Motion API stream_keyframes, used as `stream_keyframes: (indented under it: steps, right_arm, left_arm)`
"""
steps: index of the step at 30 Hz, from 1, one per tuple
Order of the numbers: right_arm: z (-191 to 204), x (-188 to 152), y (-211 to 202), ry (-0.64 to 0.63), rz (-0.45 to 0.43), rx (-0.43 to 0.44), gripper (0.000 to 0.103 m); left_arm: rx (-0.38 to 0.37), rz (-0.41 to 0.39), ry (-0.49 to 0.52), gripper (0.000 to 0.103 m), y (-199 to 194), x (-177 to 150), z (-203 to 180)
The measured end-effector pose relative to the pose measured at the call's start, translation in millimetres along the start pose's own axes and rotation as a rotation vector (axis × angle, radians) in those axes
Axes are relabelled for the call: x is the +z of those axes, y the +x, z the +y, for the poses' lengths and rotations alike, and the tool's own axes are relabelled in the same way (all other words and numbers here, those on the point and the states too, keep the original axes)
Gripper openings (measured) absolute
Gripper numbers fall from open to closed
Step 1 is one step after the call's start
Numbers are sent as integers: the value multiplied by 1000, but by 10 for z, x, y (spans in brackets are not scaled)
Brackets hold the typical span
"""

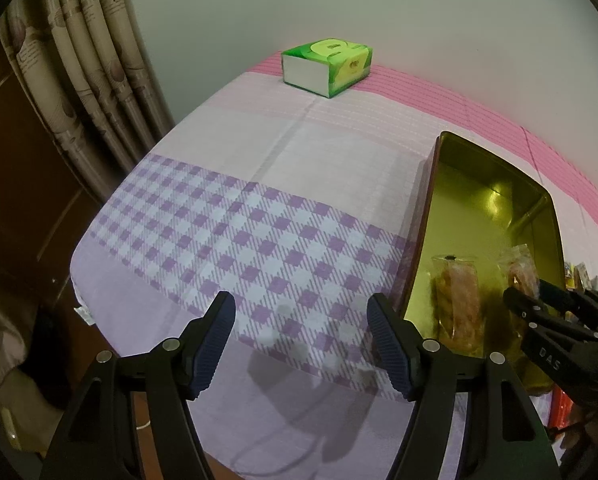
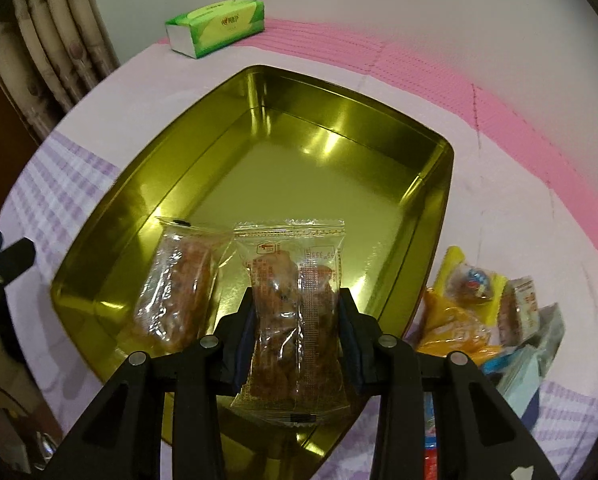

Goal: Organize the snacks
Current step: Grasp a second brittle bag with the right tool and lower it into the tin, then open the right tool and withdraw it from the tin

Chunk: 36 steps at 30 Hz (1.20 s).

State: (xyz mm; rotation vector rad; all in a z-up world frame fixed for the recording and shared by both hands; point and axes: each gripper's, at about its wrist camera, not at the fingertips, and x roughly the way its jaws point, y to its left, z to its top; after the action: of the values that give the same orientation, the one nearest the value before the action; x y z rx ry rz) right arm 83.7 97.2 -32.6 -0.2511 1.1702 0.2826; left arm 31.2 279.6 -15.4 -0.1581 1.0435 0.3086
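The right gripper (image 2: 299,336) is clamping a clear snack packet (image 2: 295,320) over the gold tin (image 2: 439,216); lowering it flat just right of the packet already inside (image 2: 175,288) looks wisest; the left gripper (image 1: 303,344) is hanging wide, holding nothing

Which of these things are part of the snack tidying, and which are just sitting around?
Part of the job:
- gold tin
- snack packet lying in the tin
- snack packet held in the right gripper
- pile of loose snacks
- left gripper, open

Just lying about:
- green tissue pack
- curtain
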Motion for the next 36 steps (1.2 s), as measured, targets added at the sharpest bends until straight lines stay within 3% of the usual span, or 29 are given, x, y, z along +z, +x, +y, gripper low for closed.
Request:
stream_keyframes:
  steps: [14, 25, 31, 36]
  right_arm:
    - [20, 51, 42, -7, 6, 6, 39]
    - [-156, 68, -248, 39, -49, 139, 46]
    - [-443, -78, -500, 10, -67, 162, 51]
    - [-976, -325, -618, 25, -55, 118, 52]
  left_arm:
    - [0, 0, -2, 69, 4, 4, 7]
    - [3, 0, -2, 69, 4, 3, -1]
    - [8, -2, 2, 69, 3, -5, -20]
    - [14, -3, 13, 69, 5, -11, -37]
